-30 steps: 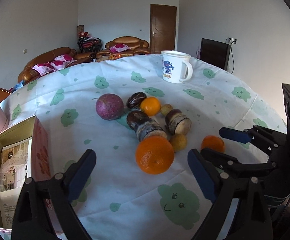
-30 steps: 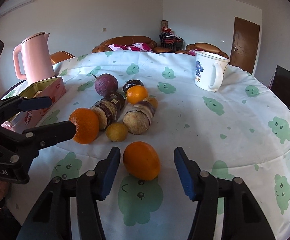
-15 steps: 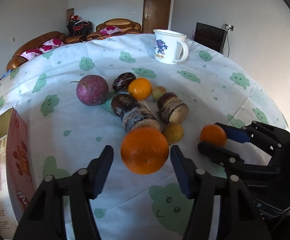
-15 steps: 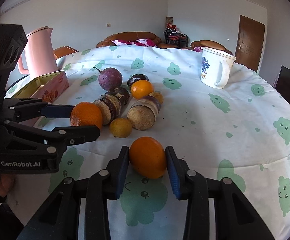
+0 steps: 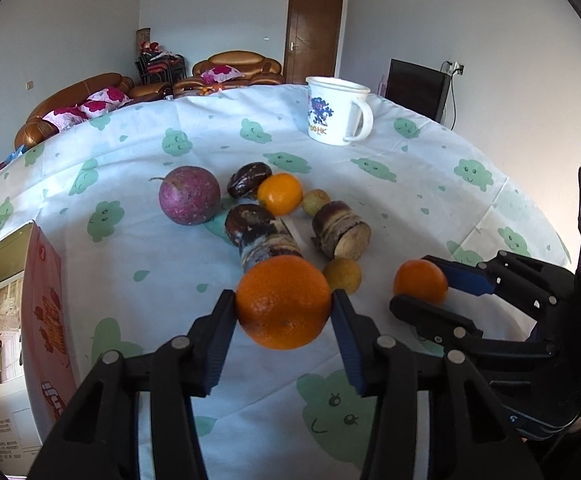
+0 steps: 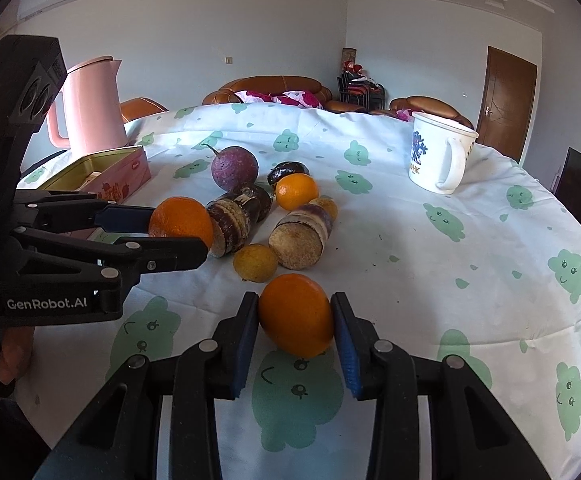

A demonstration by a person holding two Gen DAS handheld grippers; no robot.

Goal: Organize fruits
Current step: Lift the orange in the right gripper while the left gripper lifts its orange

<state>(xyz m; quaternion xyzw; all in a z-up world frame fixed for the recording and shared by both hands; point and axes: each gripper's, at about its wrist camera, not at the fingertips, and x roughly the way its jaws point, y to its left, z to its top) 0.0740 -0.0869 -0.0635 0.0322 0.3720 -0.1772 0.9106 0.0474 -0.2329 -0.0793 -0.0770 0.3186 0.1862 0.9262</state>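
Left gripper (image 5: pixel 284 307) with both pads pressed on a large orange (image 5: pixel 283 302), jaws closing on it; the fruit sits at the near end of the fruit cluster, touching the cut end of a dark sugarcane piece (image 5: pixel 262 236) behind it. Right gripper (image 6: pixel 295 316) clamped on a smaller orange (image 6: pixel 296 314), which lies on the tablecloth (image 6: pixel 470 248) nearest the camera, apart from the rest. Both oranges are near-round; the smaller one is slightly oval, long axis tilted up and to the left in the right wrist view. The two cane pieces lie side by side, long axes running away from the viewer, cut faces toward the grippers; the second cane piece (image 6: pixel 304 232) has a small yellow fruit (image 6: pixel 255 263) just beside its near end. Farther back: a third orange (image 6: pixel 296 191), a dark fruit (image 6: pixel 288 170) and a purple round fruit (image 6: pixel 234 168) with its stem pointing up and left. A tin box (image 6: pixel 106 172) and pink kettle (image 6: pixel 90 112) stand on the left side; a white mug (image 6: pixel 438 156) stands well apart to the far right. Bare cloth lies wide to the right of the cluster, up to the table's curved edge
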